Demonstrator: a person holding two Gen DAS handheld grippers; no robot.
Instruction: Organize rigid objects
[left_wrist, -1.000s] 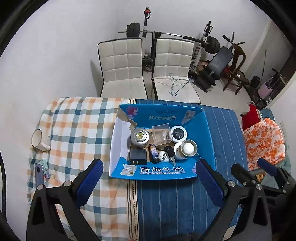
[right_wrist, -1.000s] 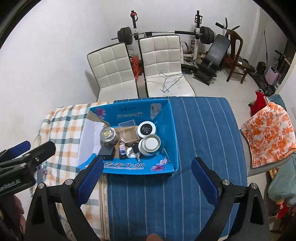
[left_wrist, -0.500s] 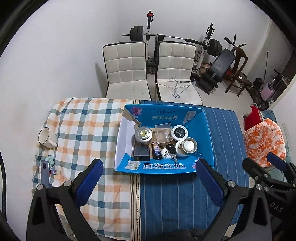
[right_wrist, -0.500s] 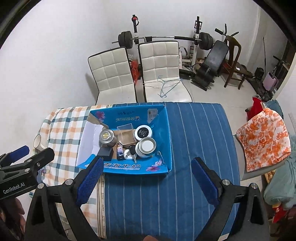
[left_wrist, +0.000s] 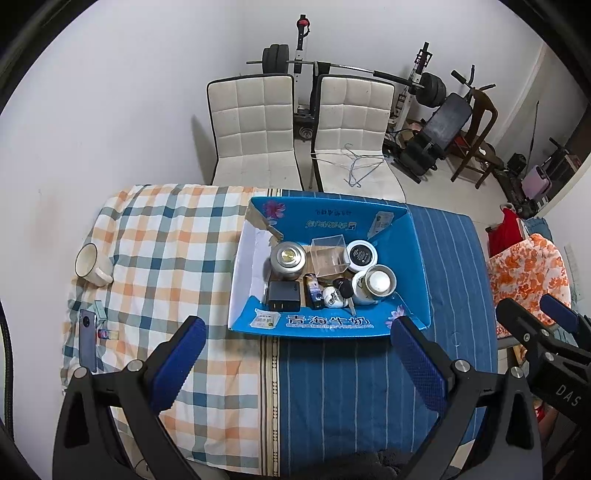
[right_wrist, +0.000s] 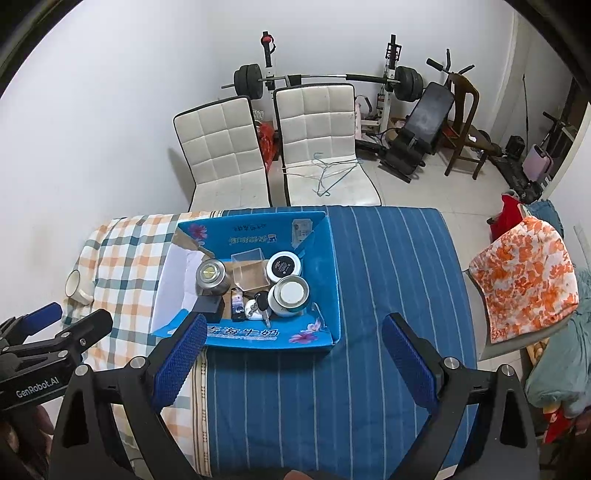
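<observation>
Printed cardboard box (left_wrist: 325, 323), slightly glossy blue, at frame centre. Inside: brushed-metal tin (left_wrist: 288, 258), clear plastic cube (left_wrist: 330, 254), matt black charger (left_wrist: 283, 296). Bench (left_wrist: 351, 387) under woven cloth, checked and striped. Glazed ceramic mug (left_wrist: 90, 264) at left.

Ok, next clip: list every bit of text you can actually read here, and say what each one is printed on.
"青海牛奶": near front wall of the blue carton box.
"GenRobot.AI": body of the left gripper, seen from the right wrist camera.
"DAS": body of the right gripper, cut off at the frame edge.
Upside-down print on the box's far wall: too small to read.
Label on the black-lidded jar: blurred.
</observation>
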